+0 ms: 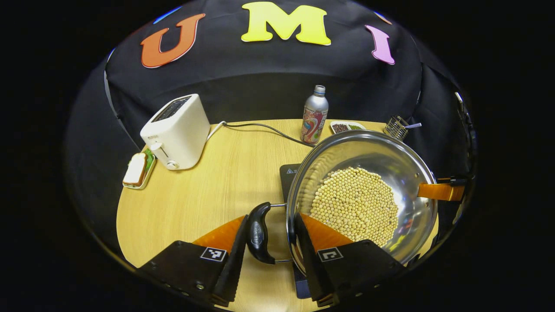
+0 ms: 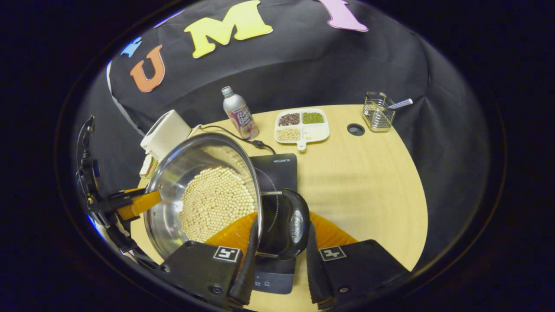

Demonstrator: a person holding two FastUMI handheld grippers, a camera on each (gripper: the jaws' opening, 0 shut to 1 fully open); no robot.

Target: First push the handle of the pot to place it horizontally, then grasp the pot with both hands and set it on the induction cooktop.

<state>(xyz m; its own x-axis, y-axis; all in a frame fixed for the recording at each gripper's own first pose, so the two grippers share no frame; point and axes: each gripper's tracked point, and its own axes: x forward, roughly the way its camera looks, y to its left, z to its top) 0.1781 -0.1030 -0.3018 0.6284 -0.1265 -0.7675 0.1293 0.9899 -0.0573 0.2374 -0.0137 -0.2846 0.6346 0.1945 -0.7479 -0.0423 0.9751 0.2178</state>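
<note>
Both grippers engage the pot's side handles. Left gripper (image 1: 269, 255), in the left gripper view: its fingers straddle the black left handle (image 1: 259, 232); the left finger touches the grip, while the right finger sits just beside the pot's rim, so a clamp on the handle cannot be confirmed. Right gripper (image 2: 279, 255), in the right gripper view: its two fingers flank the black right handle (image 2: 294, 225), the right finger against the grip and the left finger at the rim; whether both press cannot be told.

Steel pot (image 1: 377, 156): holds a layer of pale soybeans (image 1: 355, 203) and sits over the black induction cooktop (image 2: 277, 167), near the middle of the wooden table (image 1: 225, 173). Whether the base touches the cooktop cannot be told.

Far left: white toaster (image 1: 177, 130), with a small tray of sandwich (image 1: 138, 170) beside it. Far centre: drink bottle (image 1: 314, 115), with a power cord (image 1: 260, 127) running past it. Far right: divided dish of grains (image 2: 301, 125) and wire utensil holder (image 2: 378, 112).
</note>
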